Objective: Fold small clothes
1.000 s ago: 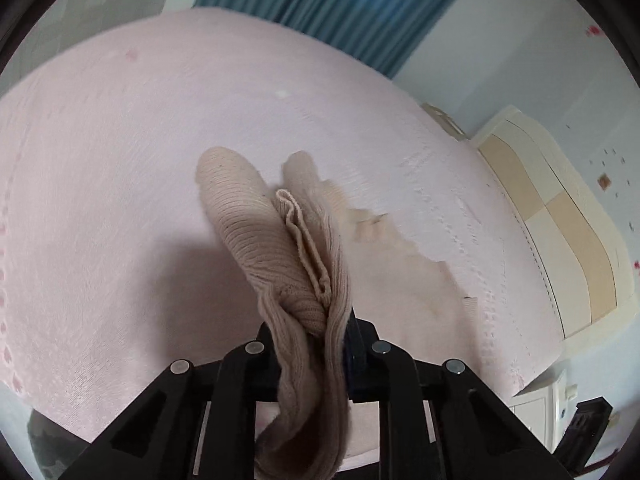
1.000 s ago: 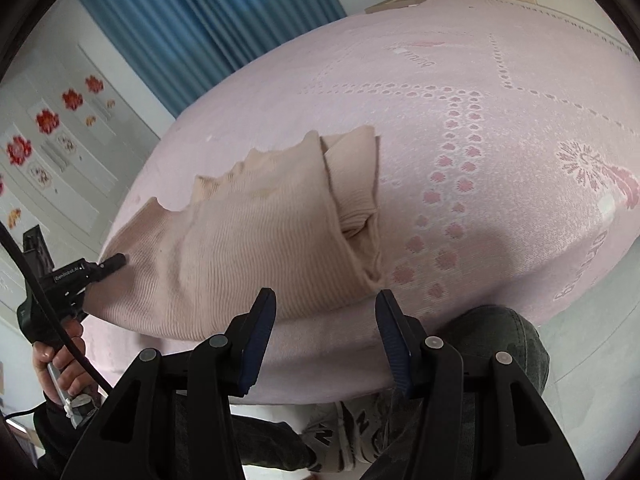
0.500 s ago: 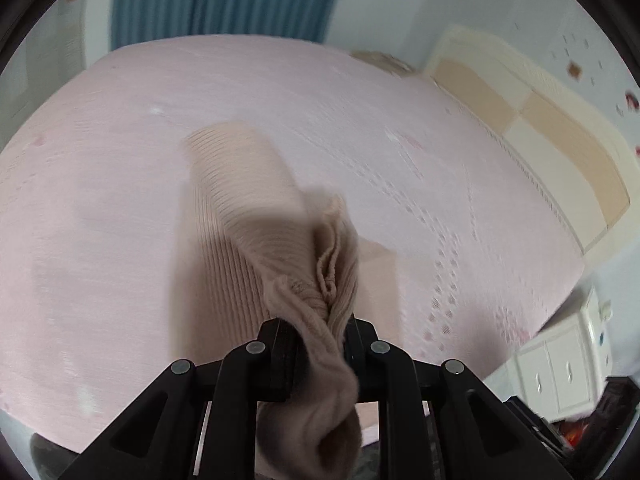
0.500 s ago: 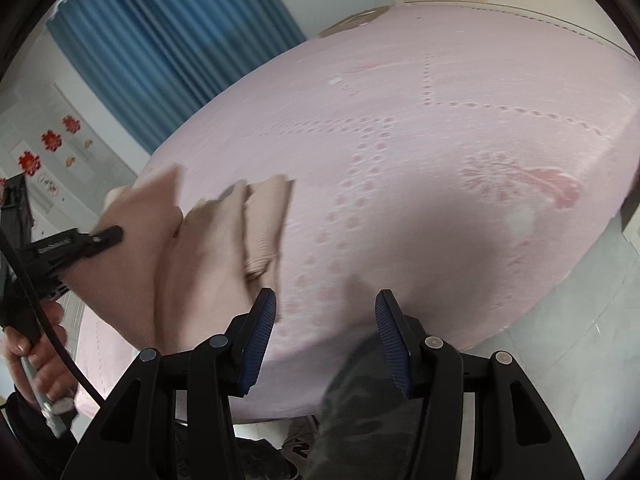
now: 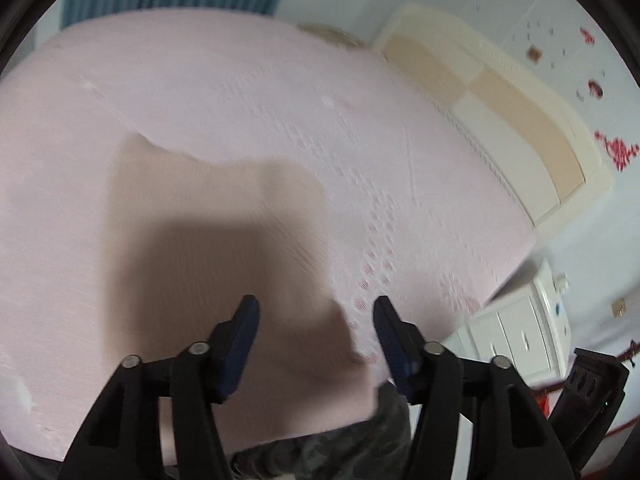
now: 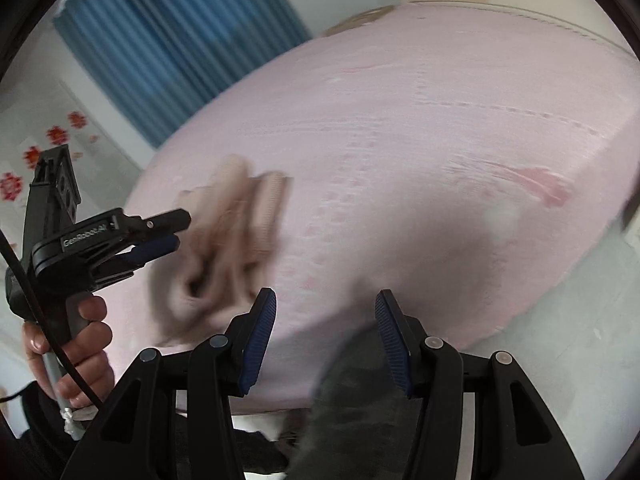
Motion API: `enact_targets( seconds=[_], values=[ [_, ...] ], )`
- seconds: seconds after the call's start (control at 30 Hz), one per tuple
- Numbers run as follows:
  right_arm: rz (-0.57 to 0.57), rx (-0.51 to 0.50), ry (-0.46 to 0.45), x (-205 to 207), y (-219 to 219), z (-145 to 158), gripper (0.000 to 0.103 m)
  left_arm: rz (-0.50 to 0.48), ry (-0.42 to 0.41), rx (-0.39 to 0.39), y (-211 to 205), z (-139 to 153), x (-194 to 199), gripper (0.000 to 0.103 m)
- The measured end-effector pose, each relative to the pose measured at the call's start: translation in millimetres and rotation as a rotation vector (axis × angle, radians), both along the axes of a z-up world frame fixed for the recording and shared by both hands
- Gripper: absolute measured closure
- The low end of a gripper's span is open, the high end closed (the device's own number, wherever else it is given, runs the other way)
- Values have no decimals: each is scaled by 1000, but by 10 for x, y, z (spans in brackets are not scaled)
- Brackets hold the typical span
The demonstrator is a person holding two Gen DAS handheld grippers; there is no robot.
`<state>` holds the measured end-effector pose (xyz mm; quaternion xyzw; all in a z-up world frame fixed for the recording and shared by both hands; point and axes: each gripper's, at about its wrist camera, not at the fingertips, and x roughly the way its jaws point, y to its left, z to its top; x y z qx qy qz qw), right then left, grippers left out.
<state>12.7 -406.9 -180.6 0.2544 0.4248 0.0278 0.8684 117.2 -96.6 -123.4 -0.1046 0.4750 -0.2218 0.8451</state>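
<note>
Garment (image 5: 216,216) lay released on bed (image 5: 280,92); left tongs (image 5: 316,332) just opened, empty; right tongs (image 6: 326,332) apart, empty. Next fold needs regrasping an edge.

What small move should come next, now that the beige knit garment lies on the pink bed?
Probably ease the left gripper back: its fingers have just opened and hold nothing, and the beige knit garment lies released on the pink bed, though blur hides how neat the fold is.
</note>
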Motion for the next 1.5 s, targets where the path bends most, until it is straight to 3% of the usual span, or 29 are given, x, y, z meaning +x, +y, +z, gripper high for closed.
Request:
enact_targets(
  seconds=[0.2,0.33,0.5,0.57,0.6,0.73,0.8,0.93,0.97,1.03,1.2,1.27,1.3,1.33,1.4,1.47,1.5],
  values=[
    [115,125,-91,447,316,79,51,139,-27,150,665,-35,-86,40],
    [142,196,-70,862,508,-63,50,180,22,138,1071,-256,-209,40],
    [97,150,3,1361,720,-352,52,177,59,111,1308,-483,-290,40],
    [97,71,22,1534,819,-415,79,162,69,101,1343,-553,-303,40],
    [114,41,18,1582,859,-406,85,157,71,96,1357,-585,-278,40],
    [126,58,-205,1362,733,-91,88,143,68,53,1267,-628,-276,40],
    [93,22,-209,1283,672,-104,88,138,64,14,1299,-617,-267,40],
    [78,-14,0,1419,642,-632,83,129,56,-31,1267,-625,-190,40],
    [72,-18,-23,1397,623,-616,80,128,54,-26,1265,-624,-162,40],
    [78,-82,-27,1413,617,-486,59,125,42,-25,1265,-600,-133,40],
    [65,-155,-28,1634,606,-328,55,140,46,-44,1245,-572,-29,40],
    [67,-121,27,1798,615,-413,66,139,50,-36,1212,-571,-7,40],
    [81,-93,52,1854,606,-449,83,139,45,-30,1196,-566,6,40],
    [104,-92,69,1889,615,-474,88,139,44,-27,1199,-558,14,40],
    [141,-144,13,1872,614,-370,92,137,47,-26,1197,-555,31,40],
    [117,-93,-54,1792,479,-309,93,139,43,-31,1211,-554,32,40],
    [103,-78,-28,1778,436,-376,93,141,41,-37,1216,-554,31,40]
  ],
)
